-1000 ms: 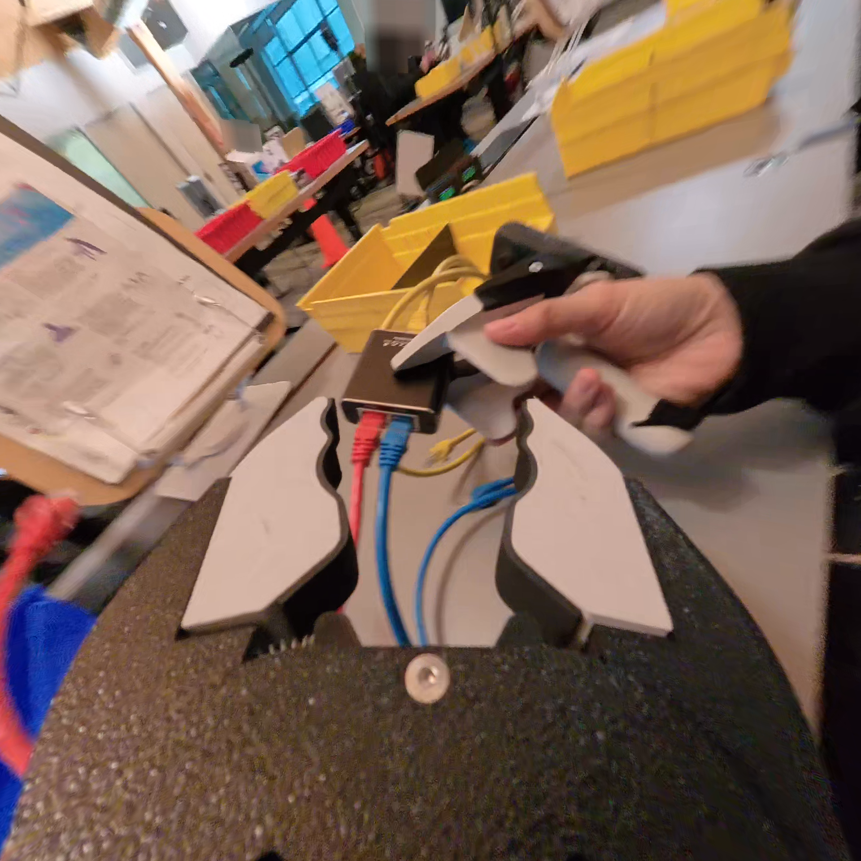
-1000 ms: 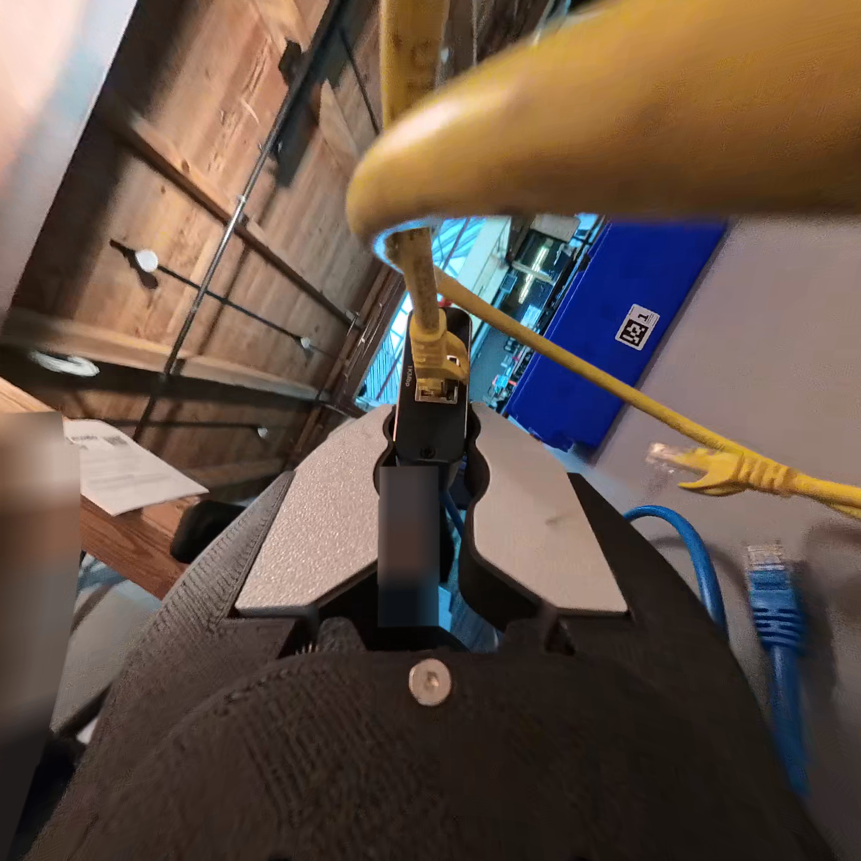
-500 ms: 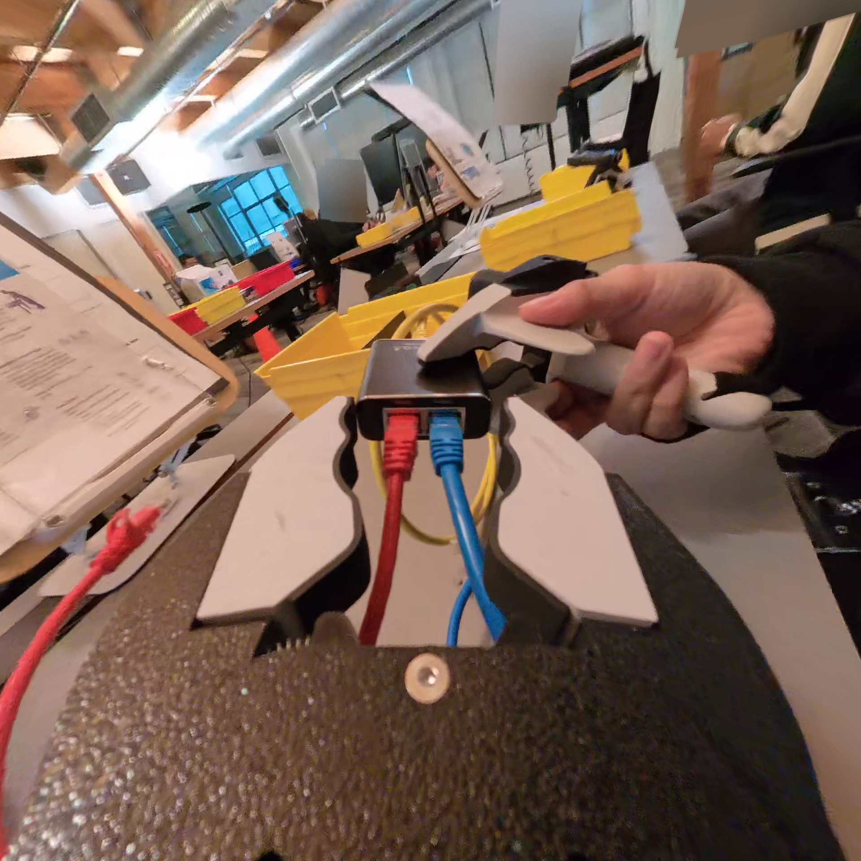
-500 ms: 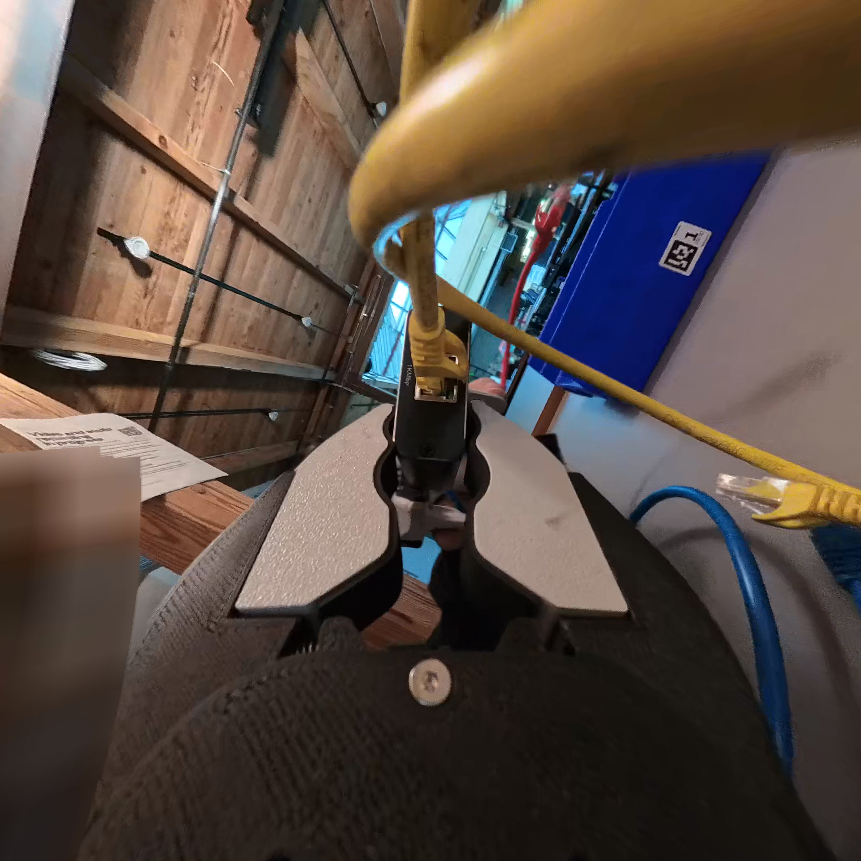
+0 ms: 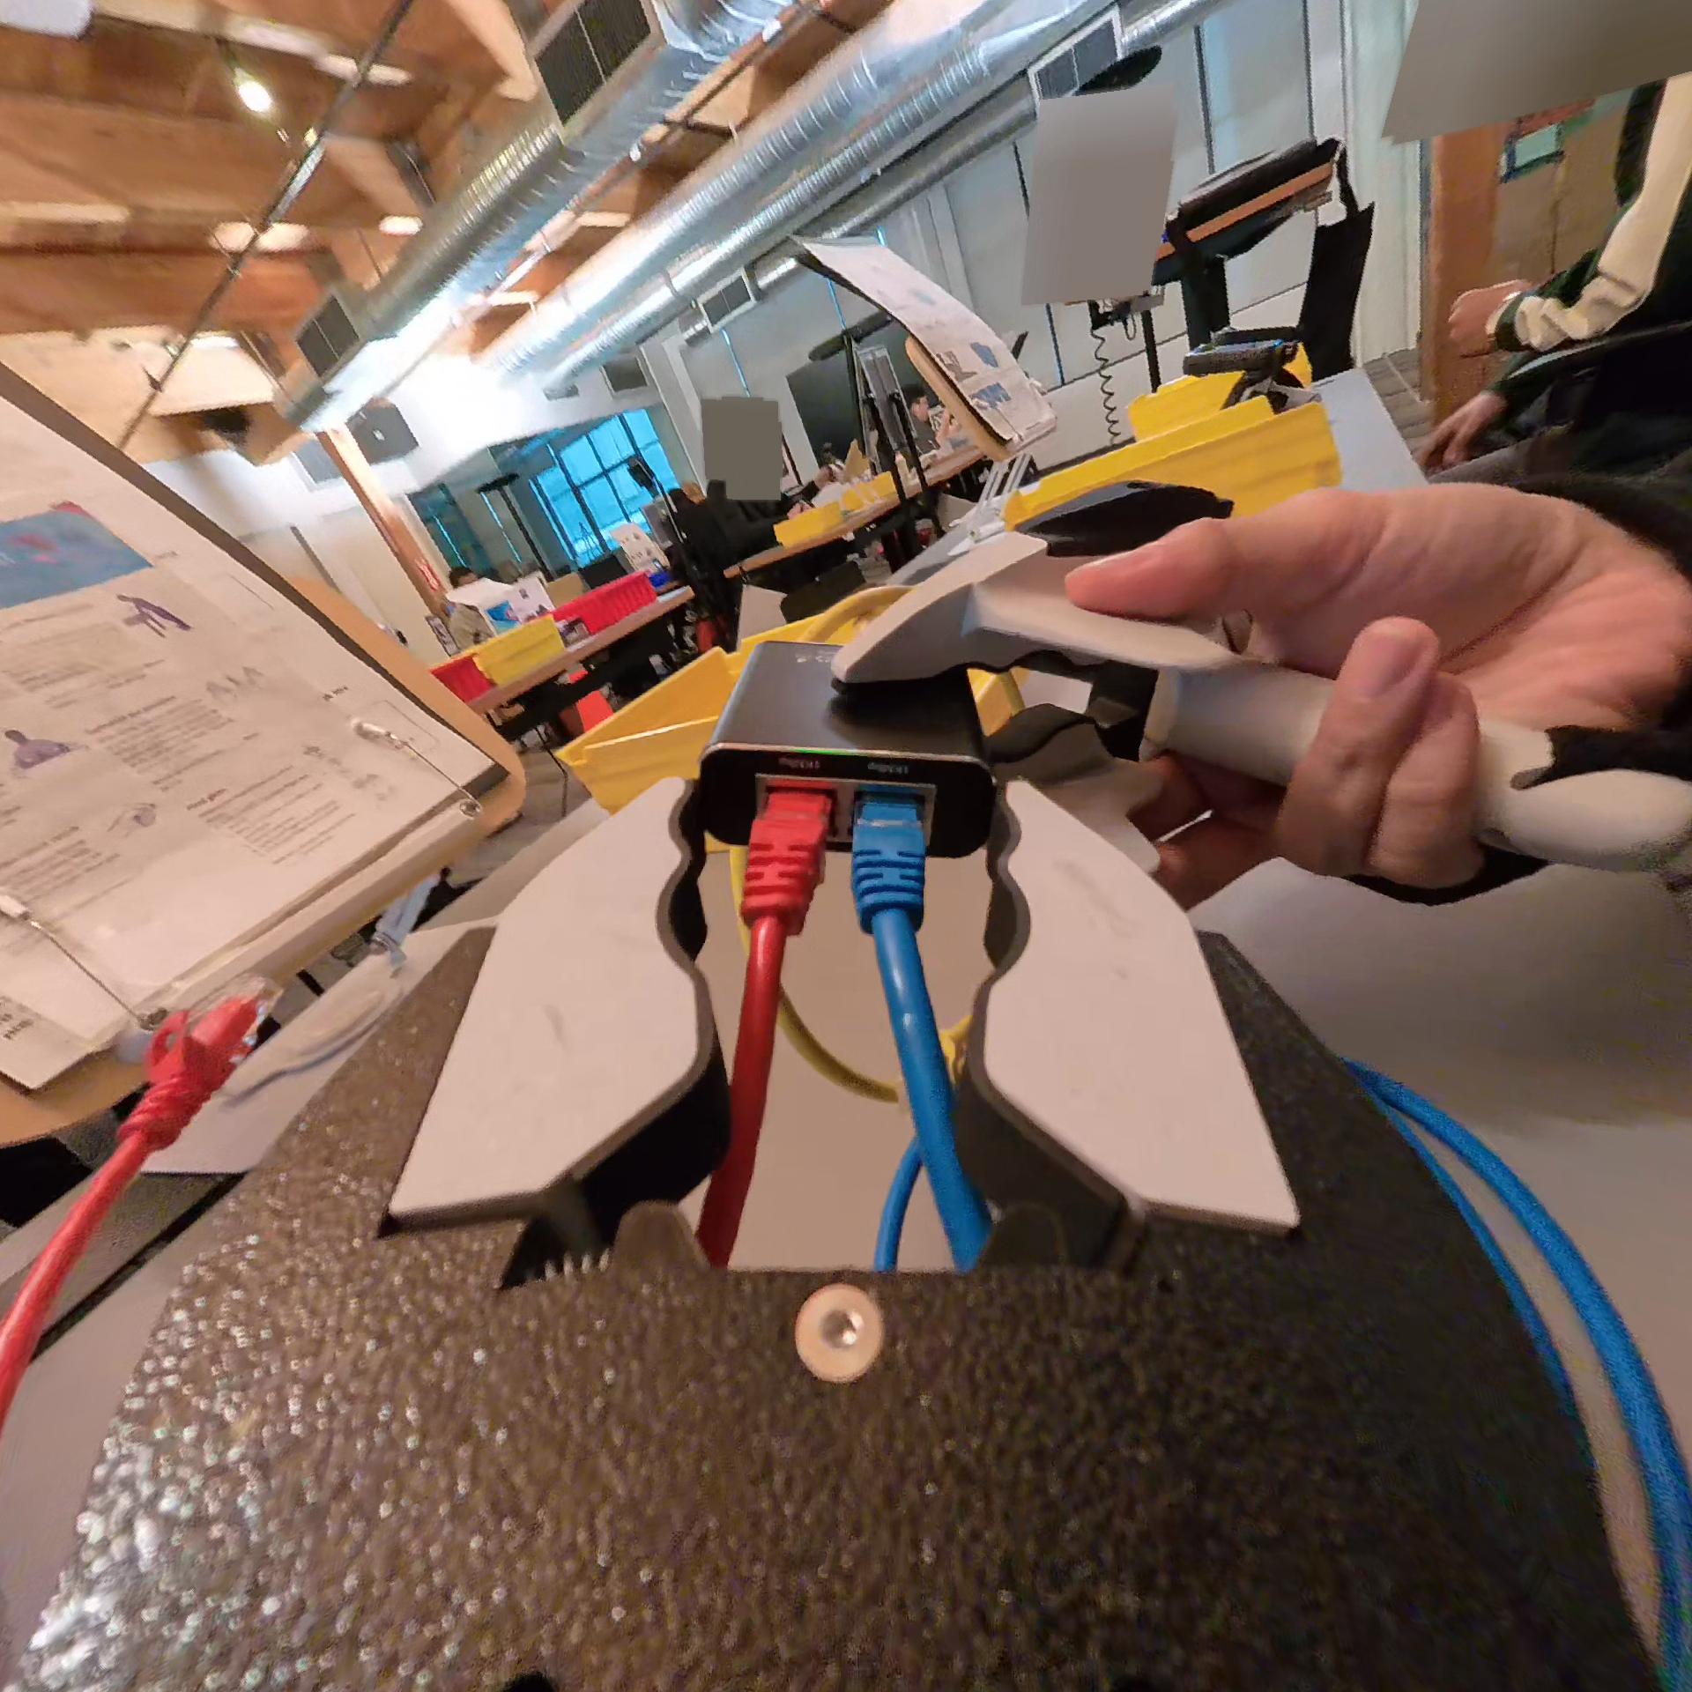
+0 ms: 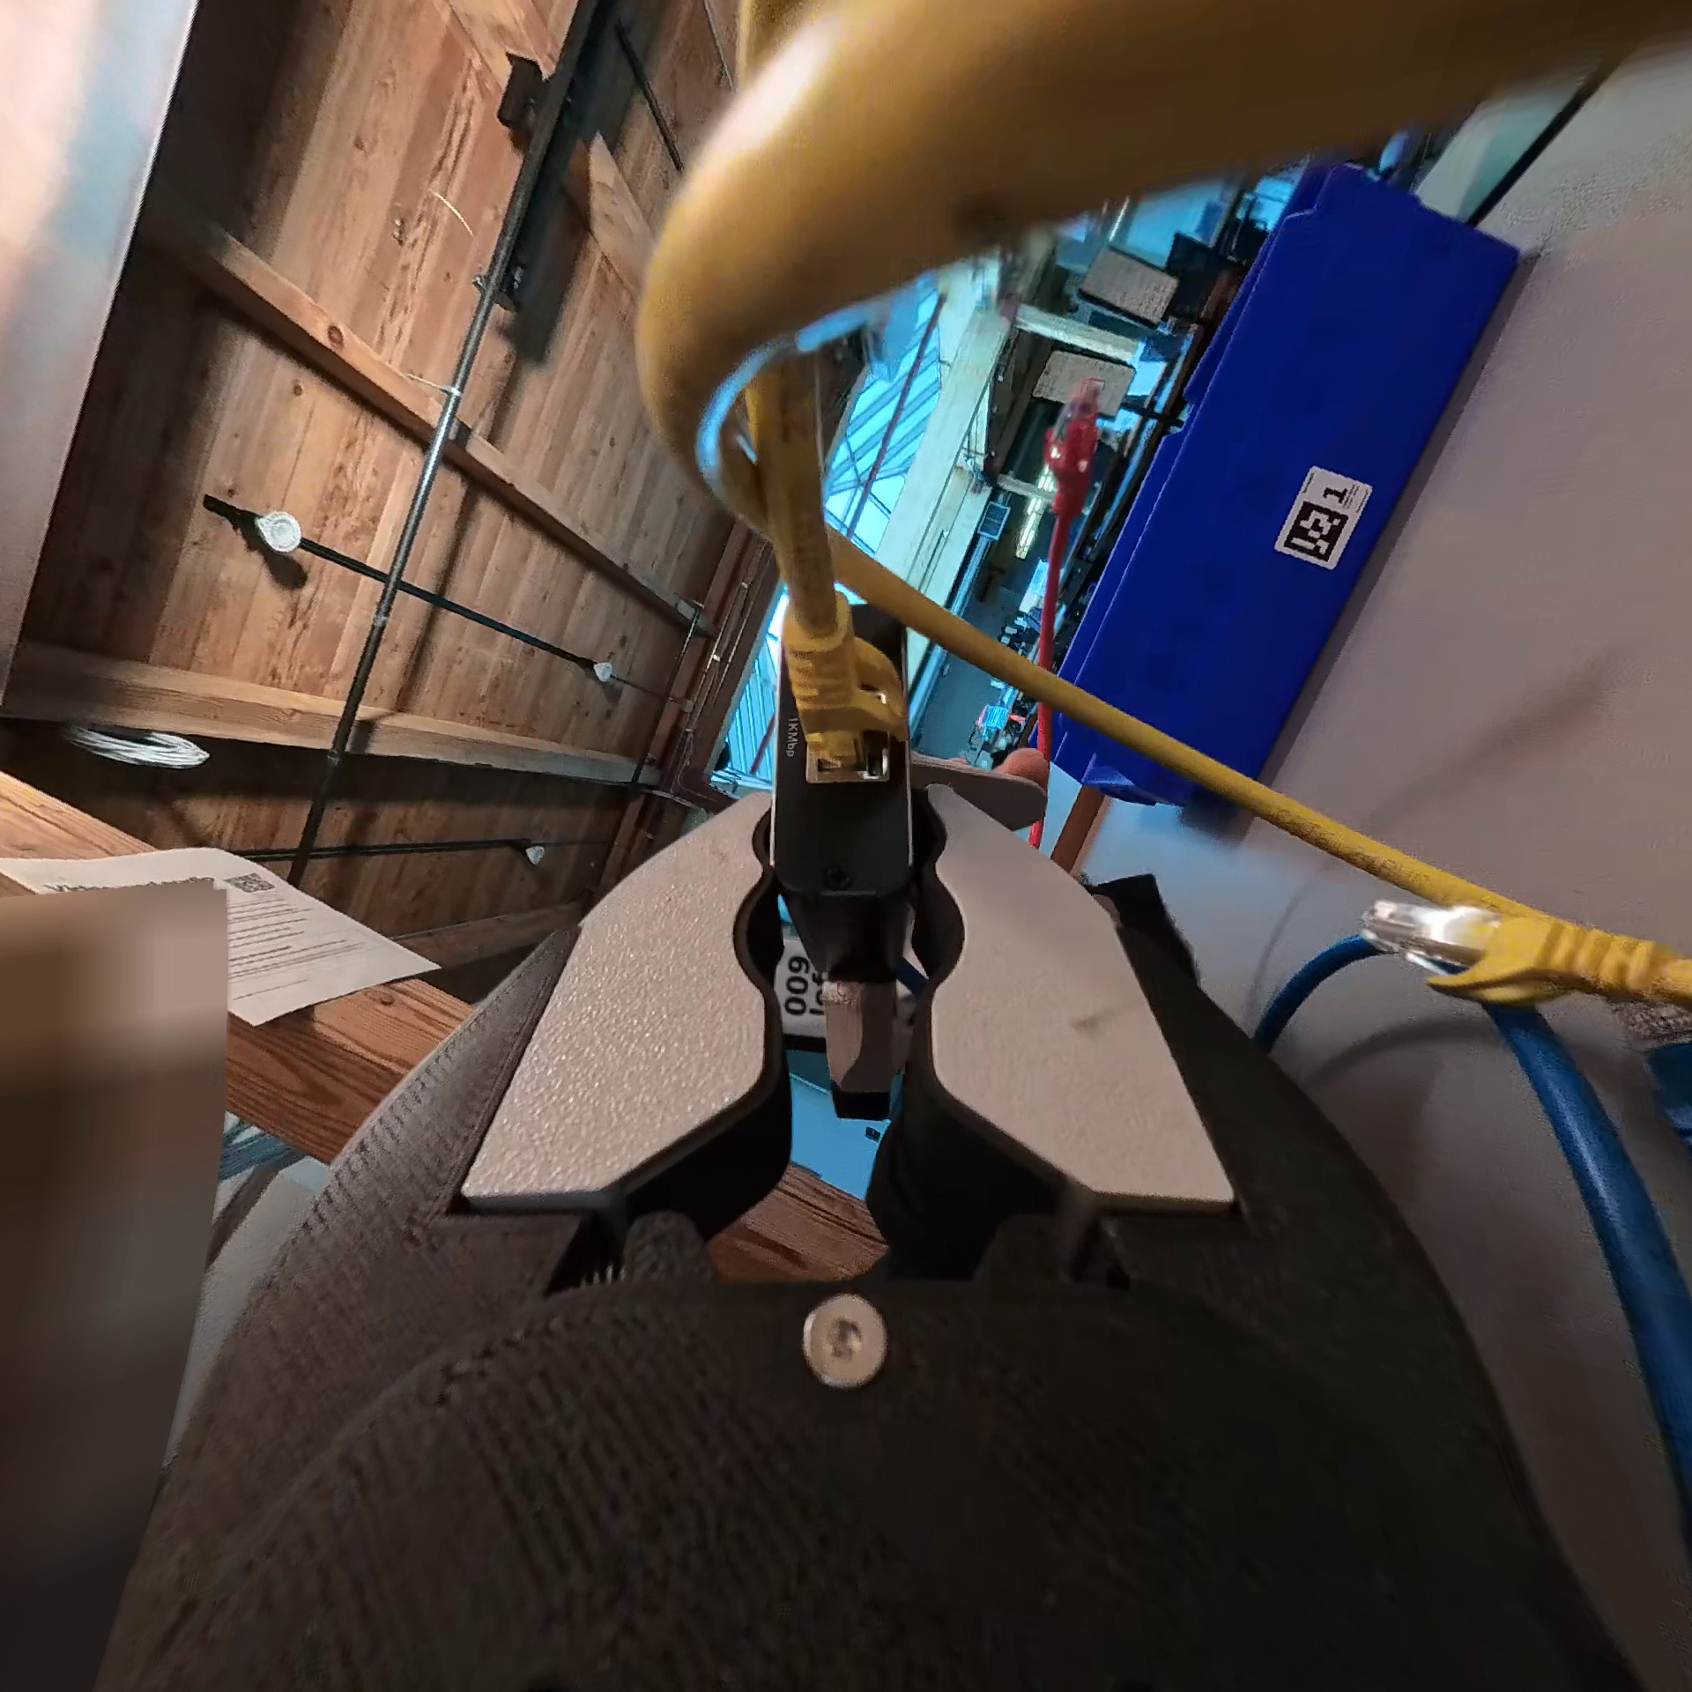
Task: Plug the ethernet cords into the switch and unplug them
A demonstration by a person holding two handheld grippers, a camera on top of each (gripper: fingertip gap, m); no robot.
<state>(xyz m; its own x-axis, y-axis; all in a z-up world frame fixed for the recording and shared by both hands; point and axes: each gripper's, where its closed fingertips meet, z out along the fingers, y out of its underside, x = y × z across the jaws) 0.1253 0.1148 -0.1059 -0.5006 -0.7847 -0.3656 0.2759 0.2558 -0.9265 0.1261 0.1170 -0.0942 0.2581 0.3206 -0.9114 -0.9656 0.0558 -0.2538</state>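
**Switch held in the air, three cords plugged in**

The small black ethernet switch (image 5: 847, 742) was lifted above the grey bench (image 5: 1428, 998), and the right gripper (image 6: 847, 856) had its jaws clenched on it, one grey finger (image 5: 925, 641) lying flat on the top of the switch. A person's hand (image 5: 1410, 659) held the handle of this gripper. On the face turned to the left wrist camera, a red cord (image 5: 778, 879) sat in the left port and a blue cord (image 5: 888, 870) in the port just beside it. Both cords ran down between the fingers of the left gripper (image 5: 847, 861), whose jaws were released, standing apart on either side of the two plugs and touching neither of them. On the opposite face of the switch, seen from the right wrist camera, a yellow cord (image 6: 824, 677) was plugged in and made a big loop very near to the lens.

The free end of the yellow cord, with its clear plug (image 6: 1428, 934), hung over the bench. The other plug of the red cord (image 5: 197, 1035) was at the left, near a clipboard with printed papers (image 5: 183, 732). A yellow bin (image 5: 641, 742) stood behind the switch, and a blue bin (image 6: 1263, 513) lay on the bench farther away.
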